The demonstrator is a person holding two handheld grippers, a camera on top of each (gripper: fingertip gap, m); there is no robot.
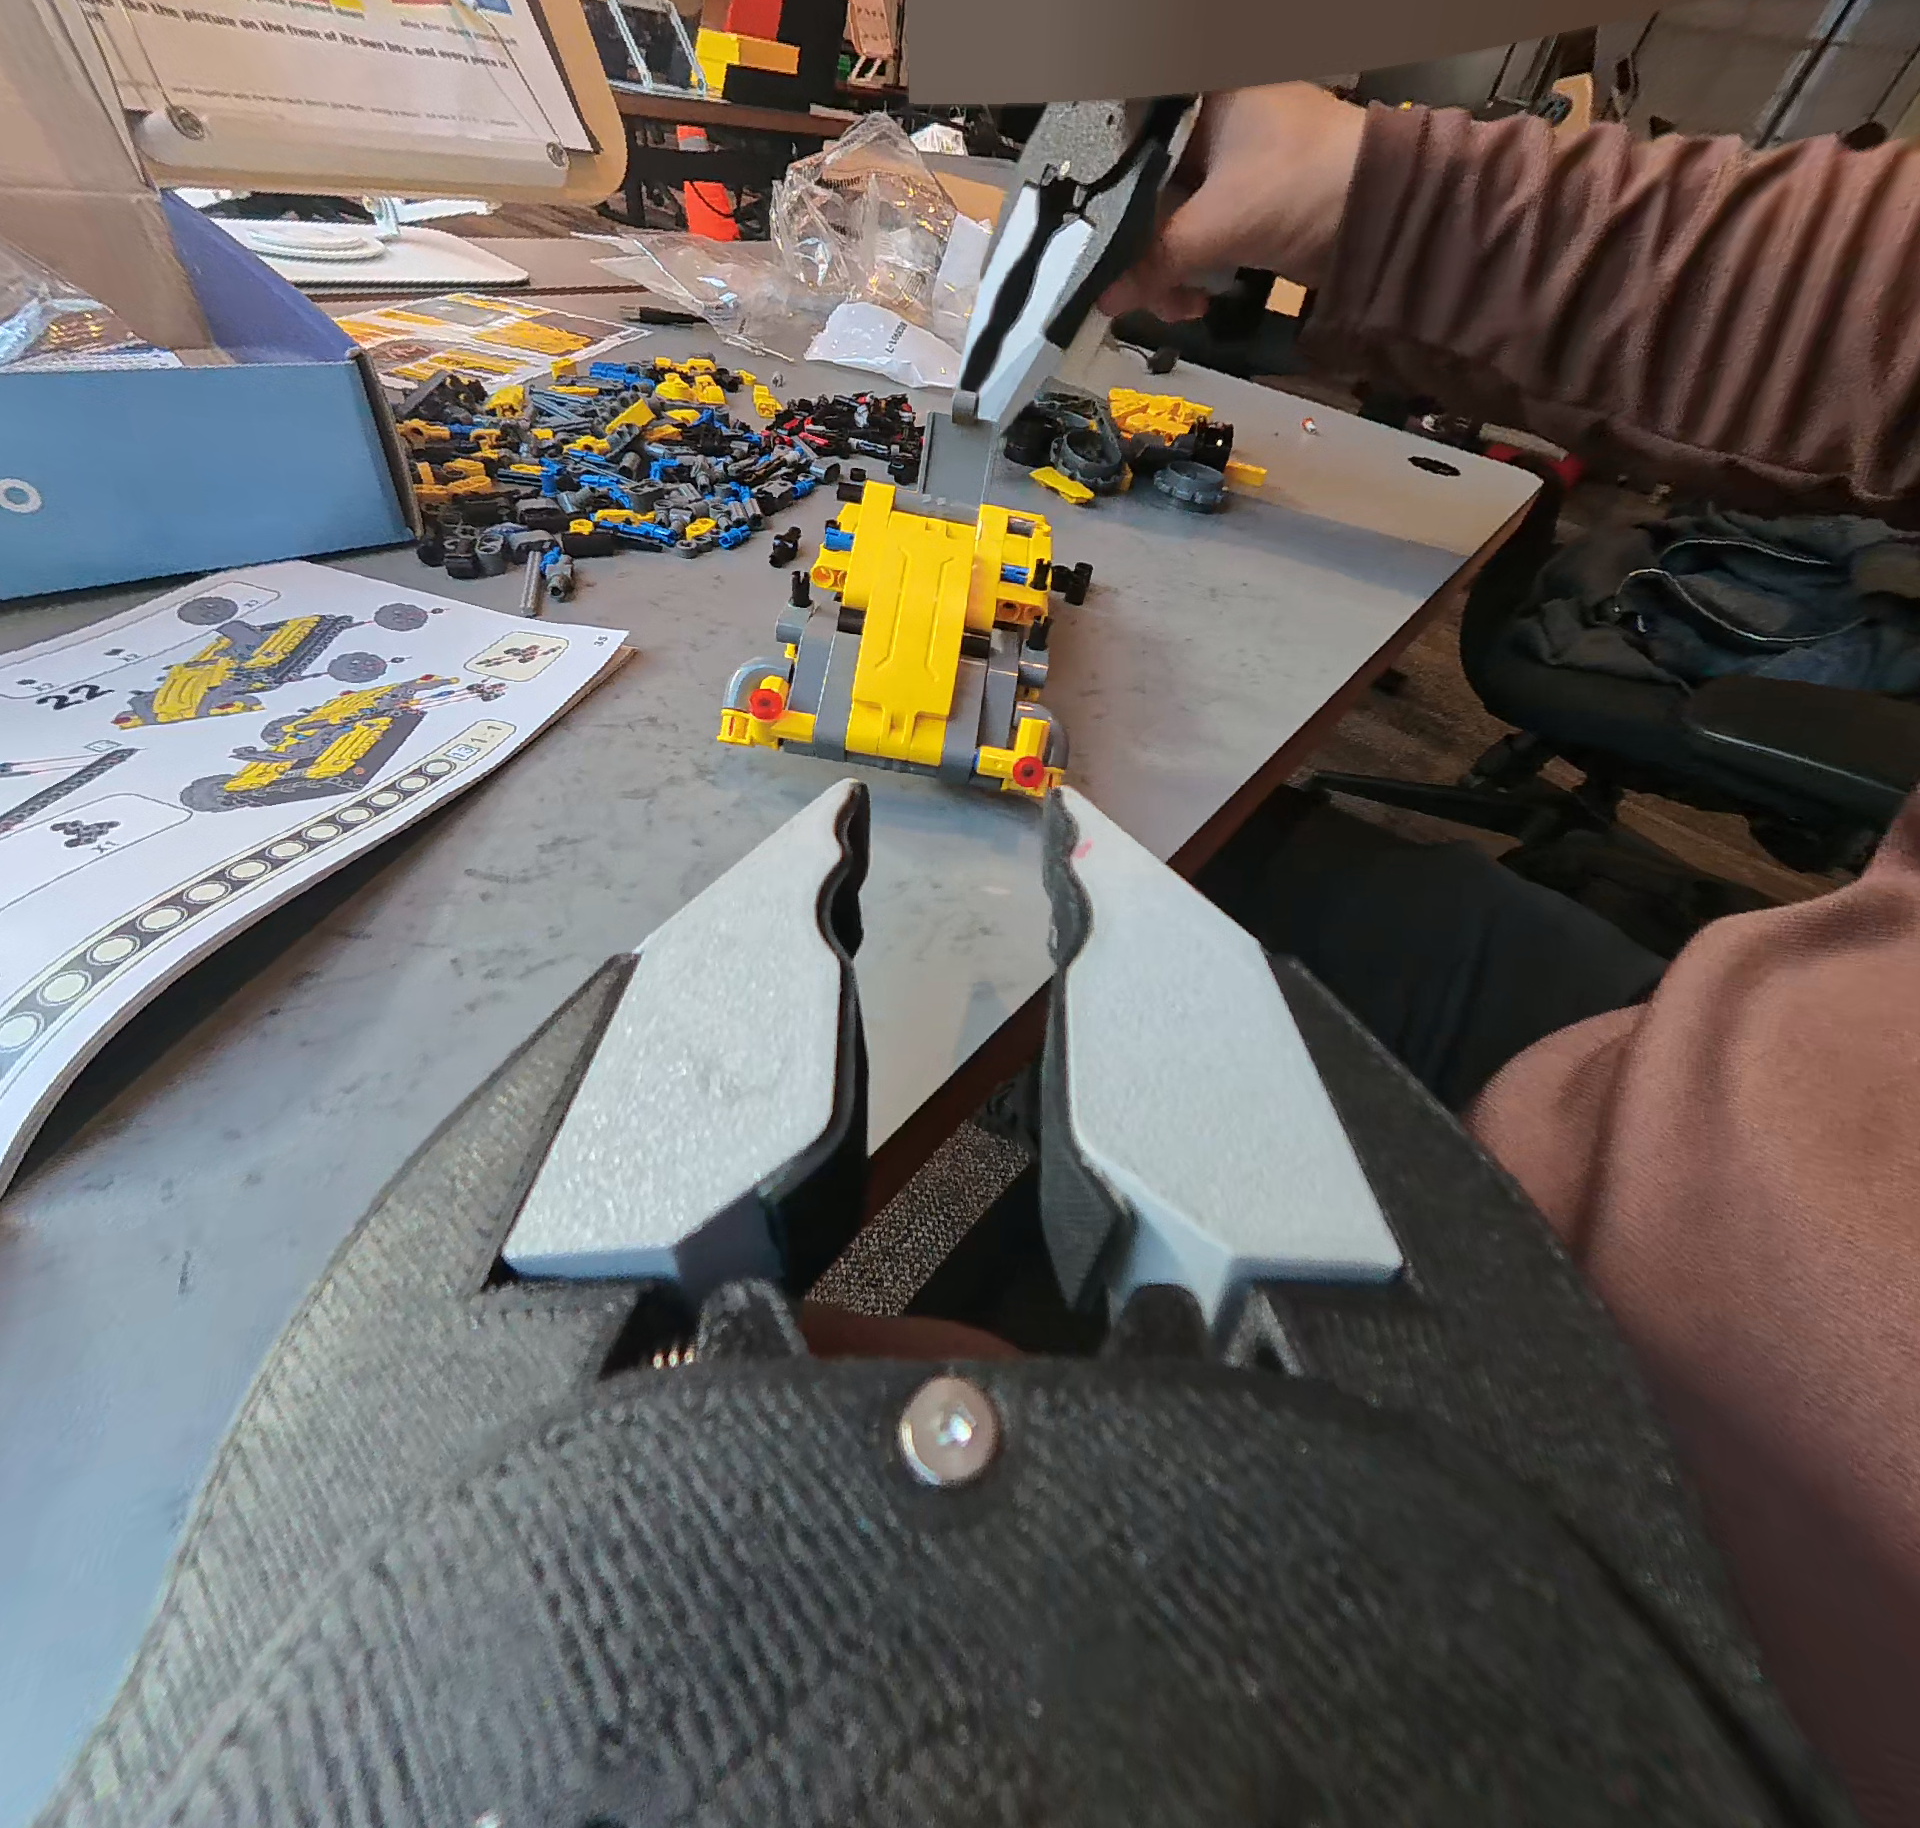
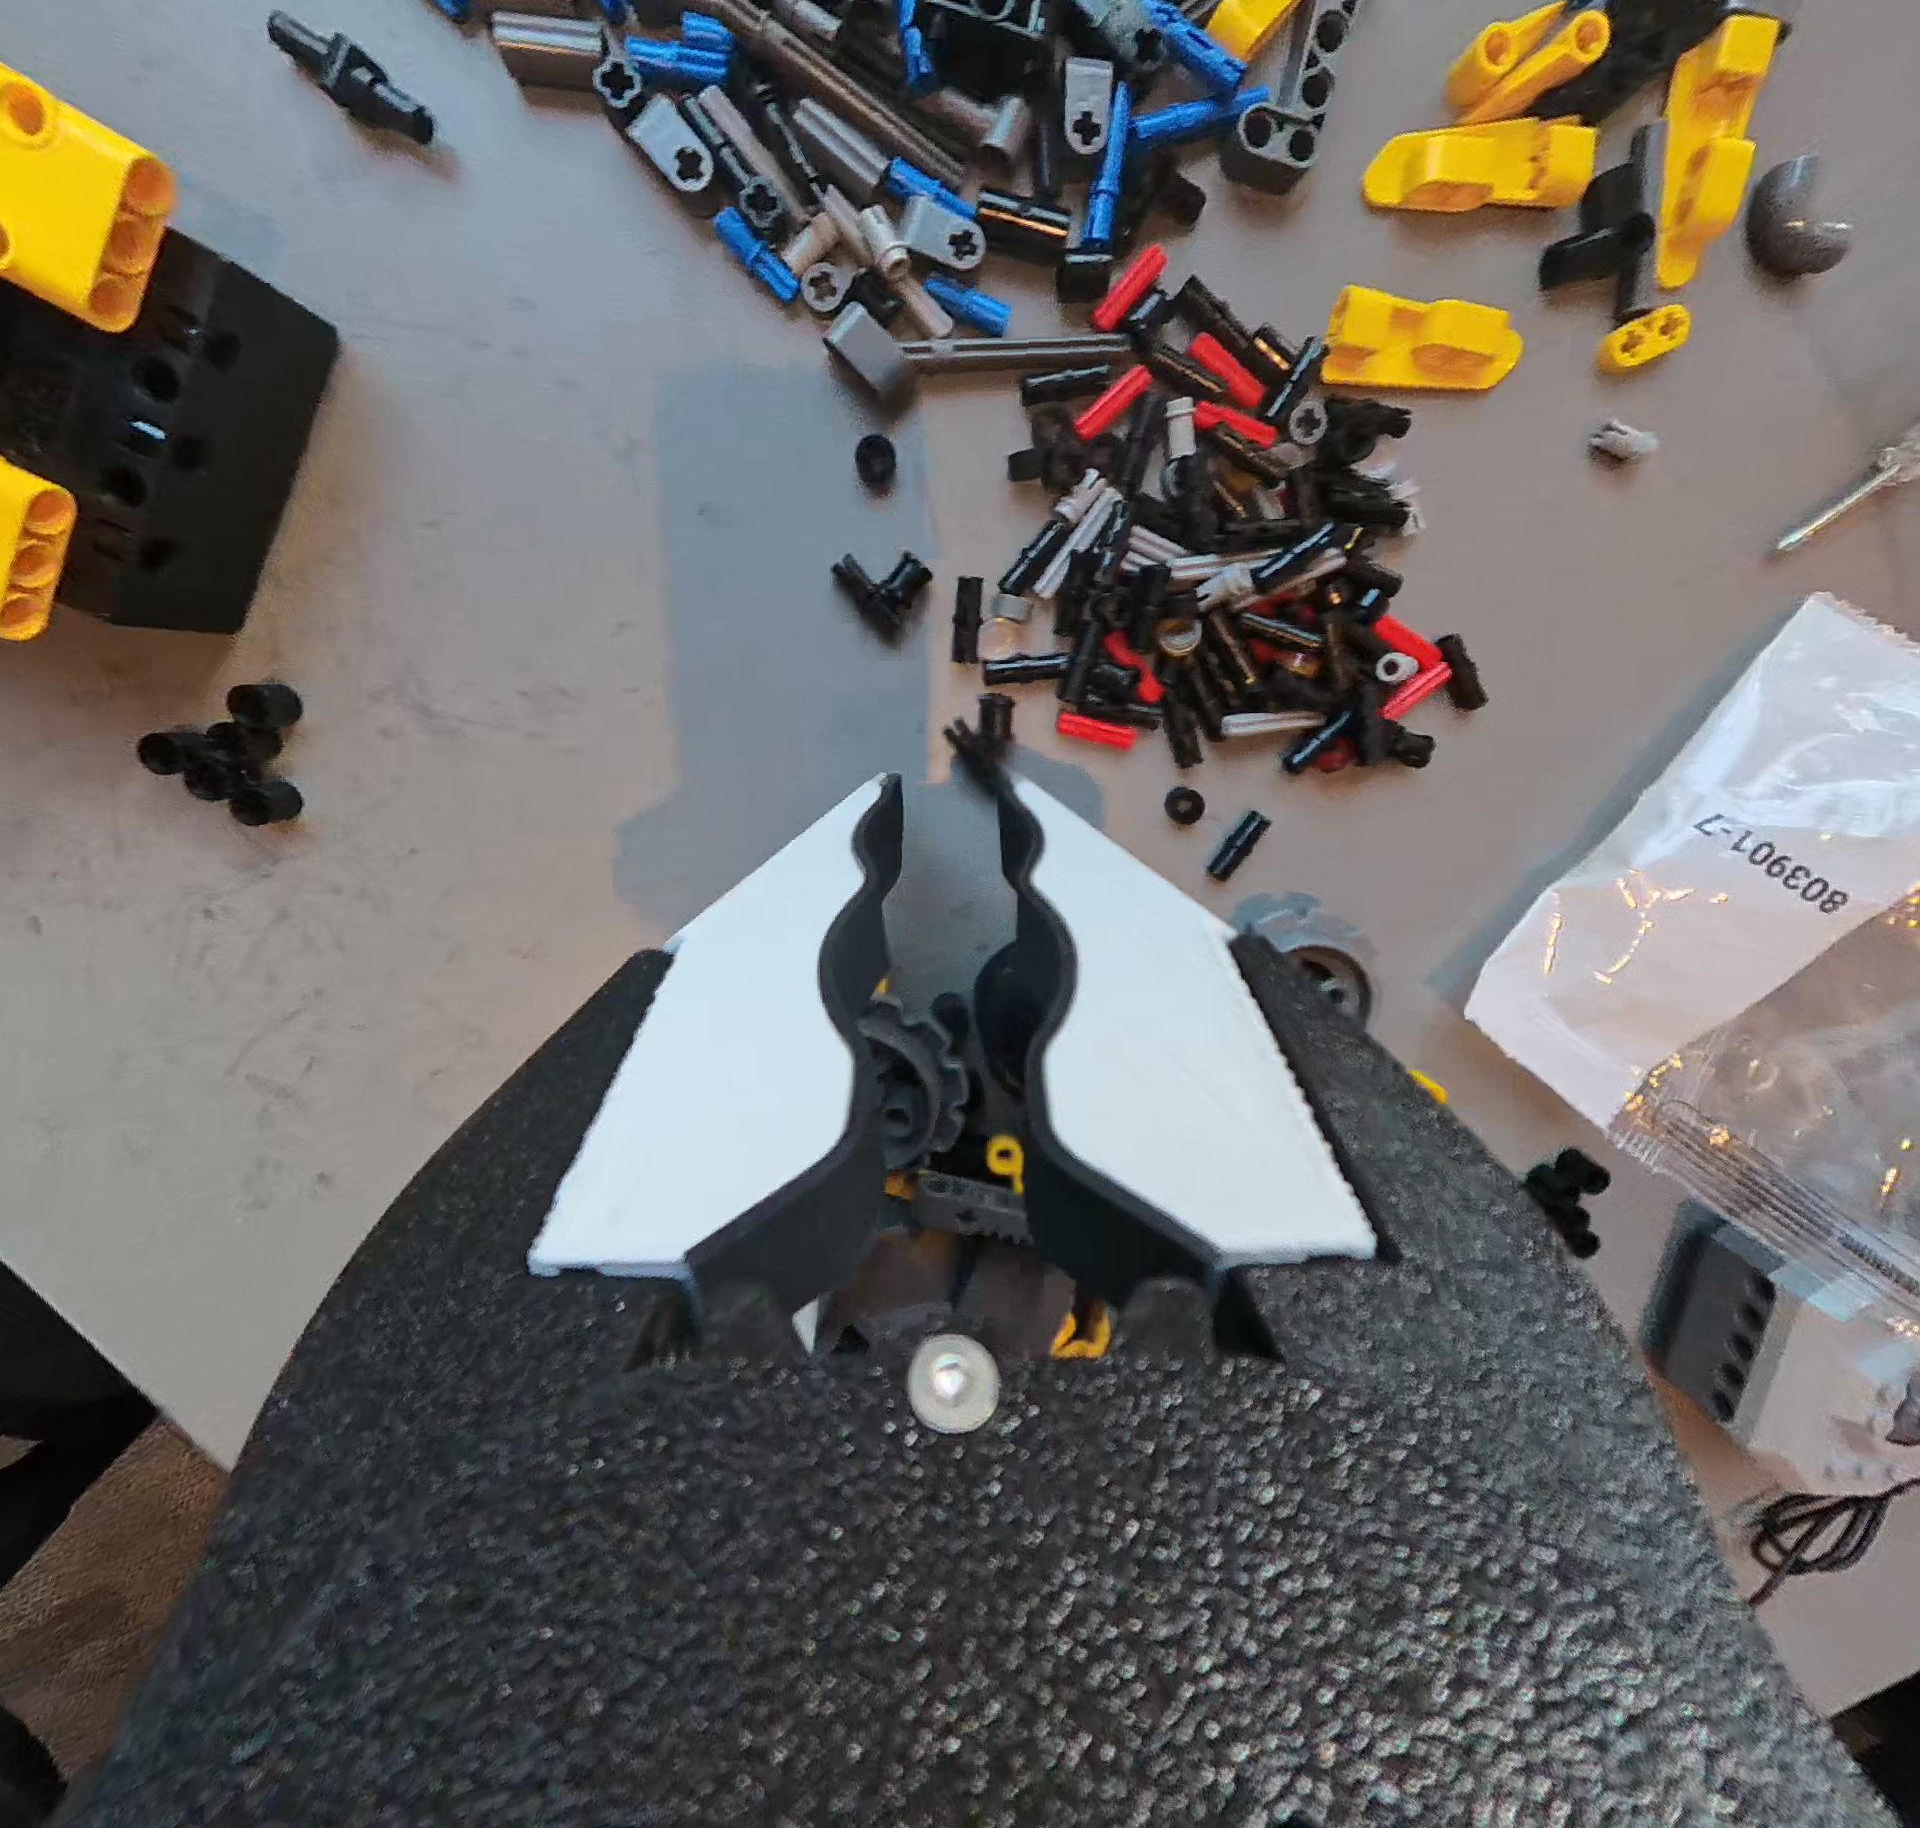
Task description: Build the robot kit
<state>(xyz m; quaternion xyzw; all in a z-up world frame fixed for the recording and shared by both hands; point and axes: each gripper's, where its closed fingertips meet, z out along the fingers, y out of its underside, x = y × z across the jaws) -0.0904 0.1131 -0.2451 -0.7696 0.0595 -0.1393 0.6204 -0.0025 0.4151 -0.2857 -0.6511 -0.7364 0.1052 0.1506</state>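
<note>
- Yellow vehicle model (image 1: 904, 635) sits near the table (image 1: 520, 947) right edge; left gripper (image 1: 951, 822) hangs just before it, jaws released, empty.
- Right gripper (image 2: 948, 791) hovers above loose black pins (image 2: 1226, 583), jaws parted, nothing gripped.

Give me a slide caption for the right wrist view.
Open right tongs hover over a gray table, just short of a pile of black and red pins.

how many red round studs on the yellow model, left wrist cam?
2 red studs: one on the near left corner, one on the near right corner of the yellow model. Its far end is partly hidden, so there may be more.
</note>
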